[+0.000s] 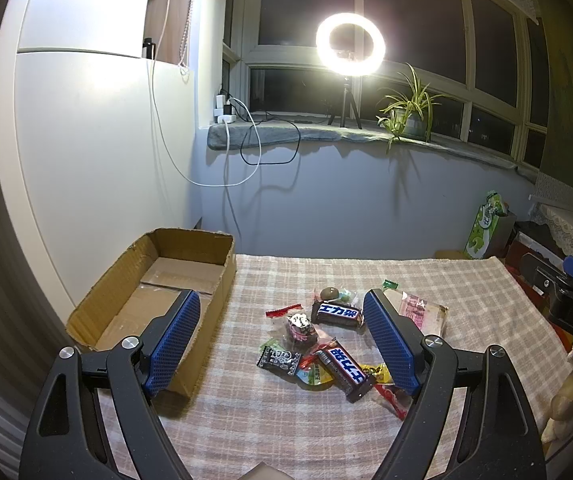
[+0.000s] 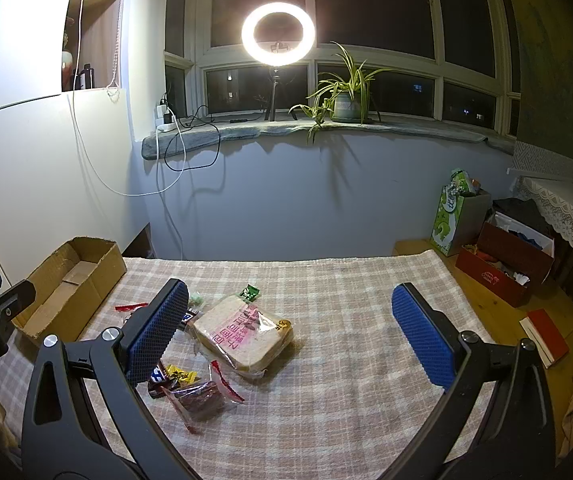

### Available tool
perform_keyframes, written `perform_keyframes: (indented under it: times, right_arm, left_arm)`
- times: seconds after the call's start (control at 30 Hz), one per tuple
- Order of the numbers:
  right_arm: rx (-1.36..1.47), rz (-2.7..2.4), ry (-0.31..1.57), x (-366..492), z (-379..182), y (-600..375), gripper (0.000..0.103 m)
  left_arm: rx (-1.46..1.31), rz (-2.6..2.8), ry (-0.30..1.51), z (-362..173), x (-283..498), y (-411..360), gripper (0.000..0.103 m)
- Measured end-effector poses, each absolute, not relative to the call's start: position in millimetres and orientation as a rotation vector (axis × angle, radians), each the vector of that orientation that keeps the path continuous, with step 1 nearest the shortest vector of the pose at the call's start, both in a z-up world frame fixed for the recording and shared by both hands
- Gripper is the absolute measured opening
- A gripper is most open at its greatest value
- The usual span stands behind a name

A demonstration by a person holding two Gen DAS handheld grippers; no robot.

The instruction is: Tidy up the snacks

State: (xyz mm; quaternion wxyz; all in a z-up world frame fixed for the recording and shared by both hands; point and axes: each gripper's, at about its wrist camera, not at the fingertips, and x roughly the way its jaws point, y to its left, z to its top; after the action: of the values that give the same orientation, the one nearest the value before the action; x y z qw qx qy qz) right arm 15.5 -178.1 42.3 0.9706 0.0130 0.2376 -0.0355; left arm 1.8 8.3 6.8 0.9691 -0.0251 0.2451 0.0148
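A pile of snacks lies on the checked tablecloth [image 1: 286, 420]: two Snickers bars [image 1: 338, 314] [image 1: 344, 370], a black-and-white candy [image 1: 278, 359], a dark wrapped sweet [image 1: 300, 330] and a bagged bread slice [image 2: 242, 336]. An open cardboard box [image 1: 190, 260] stands at the table's left edge. My left gripper [image 1: 280, 340] is open and empty, held above the pile. My right gripper [image 2: 290, 334] is open and empty, held above the bread, with a red-wrapped snack [image 2: 202, 394] near its left finger.
A green carton [image 2: 452, 220], a red box [image 2: 506, 268] and a red book [image 2: 546, 342] sit on the floor to the right. A ring light [image 2: 278, 34] and a potted plant [image 2: 344, 100] stand on the windowsill behind. Cables hang down the wall.
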Motion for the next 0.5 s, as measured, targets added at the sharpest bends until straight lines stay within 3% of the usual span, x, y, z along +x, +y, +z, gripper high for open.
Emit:
perform_keyframes:
  times: [0.5]
  right_arm:
    - [0.054,-0.023,0.532,28.9,27.0,-190.0,0.103]
  left_arm:
    - [-0.078,-0.008,0.553,-5.8,12.5,3.1,0.084]
